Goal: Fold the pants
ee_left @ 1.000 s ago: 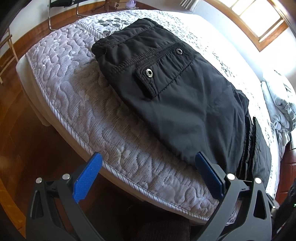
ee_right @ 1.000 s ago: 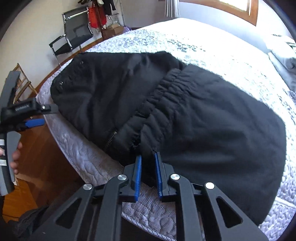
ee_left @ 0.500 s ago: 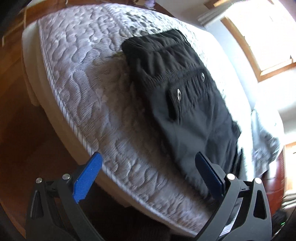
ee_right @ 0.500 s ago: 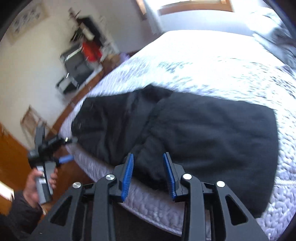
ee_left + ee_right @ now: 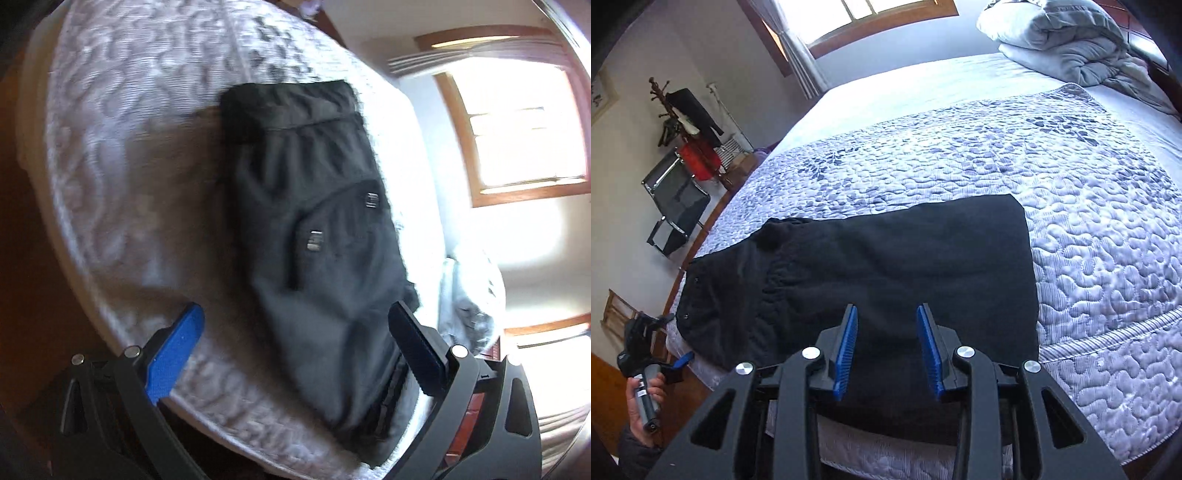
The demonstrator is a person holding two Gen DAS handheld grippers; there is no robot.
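Black pants point(image 5: 886, 273) lie folded along the near edge of the quilted bed; in the left wrist view the pants point(image 5: 314, 236) show a pocket flap with two metal snaps. My left gripper point(image 5: 295, 332) is wide open and empty, above the mattress edge near the pants' end. It also shows in the right wrist view point(image 5: 670, 362), held in a hand beside the bed's left corner. My right gripper point(image 5: 888, 332) is open and empty, raised above the pants' near edge, not touching the fabric.
The quilted mattress point(image 5: 1089, 240) stretches far and right. A bundled grey duvet point(image 5: 1071, 44) lies at the head. A black chair point(image 5: 677, 205) and a coat rack point(image 5: 687, 114) stand by the left wall. Wood floor point(image 5: 22, 258) lies beside the bed.
My right gripper has let go of the pants' waistband, opened and lifted back from the bed. My left gripper stayed open and swung up, tilting its view toward the window.
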